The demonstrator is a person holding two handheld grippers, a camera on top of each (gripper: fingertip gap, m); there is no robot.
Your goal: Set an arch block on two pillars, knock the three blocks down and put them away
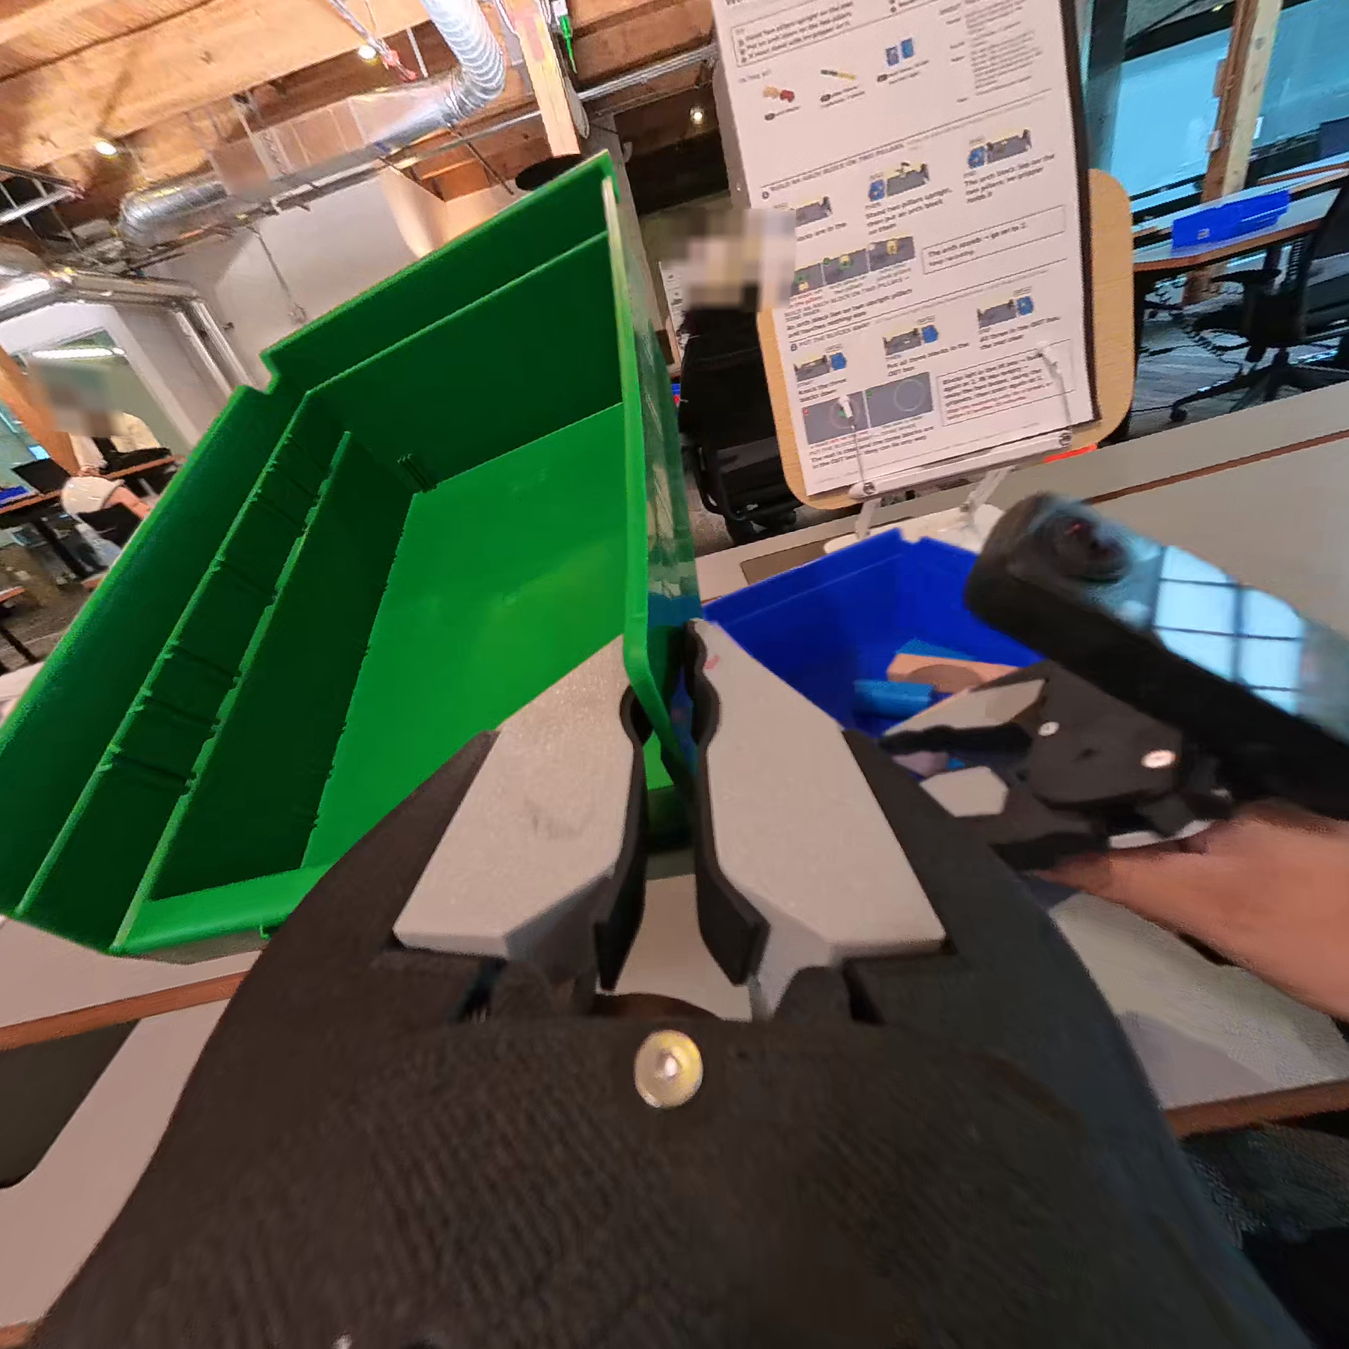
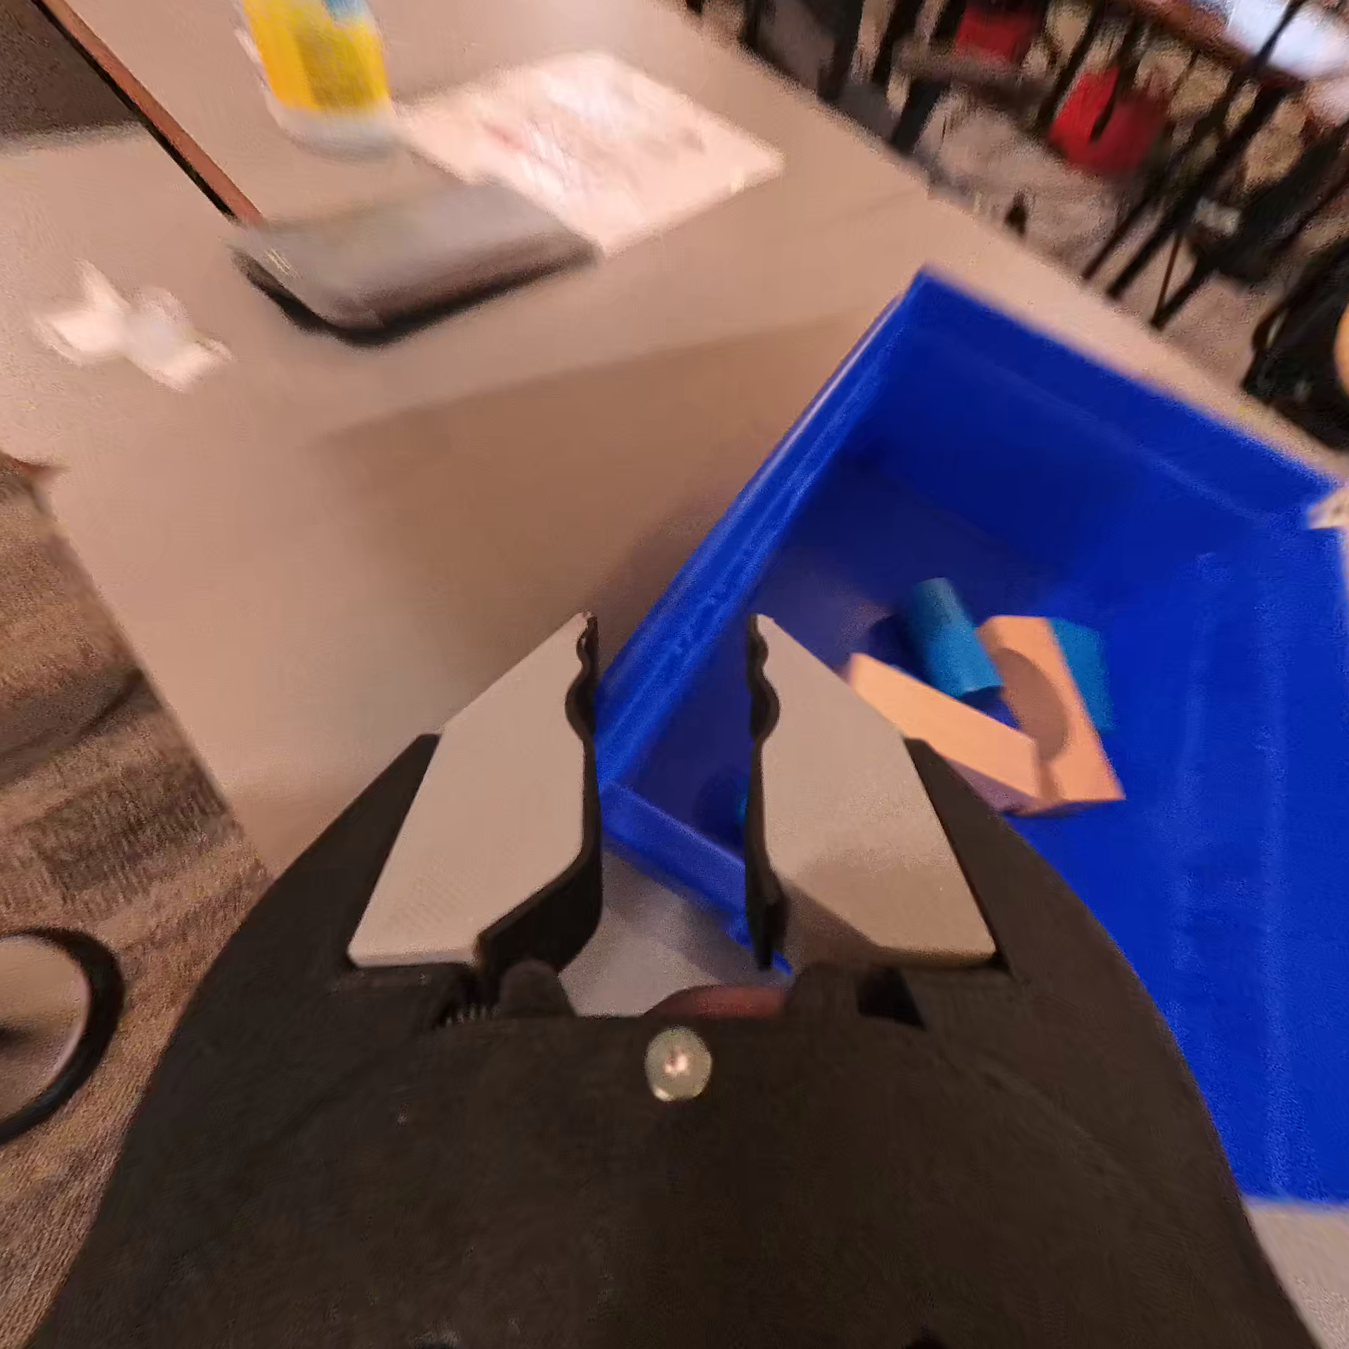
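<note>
My left gripper (image 1: 668,660) is shut on the right wall of an empty green bin (image 1: 409,584) and holds it tilted up off the grey table (image 1: 1197,467). Right of it stands a blue bin (image 1: 825,628) (image 2: 1095,452). In it lie a wooden arch block (image 2: 1022,723) (image 1: 942,671) and two blue pillar blocks (image 2: 949,642) (image 2: 1088,671). My right gripper (image 2: 671,642) is open and empty, its fingers on either side of the blue bin's near left corner. It also shows in the left wrist view (image 1: 942,737), held by a hand over the blue bin.
An instruction board (image 1: 912,219) on a stand is behind the blue bin. A dark flat device (image 2: 409,270), a white sheet (image 2: 584,139) and a yellow object (image 2: 321,58) lie farther off on the table. A black ring (image 2: 80,1022) lies on the grey mat. Chairs stand beyond the table. The dark flat device (image 2: 409,270) is about 30 centimetres from my right fingertips.
</note>
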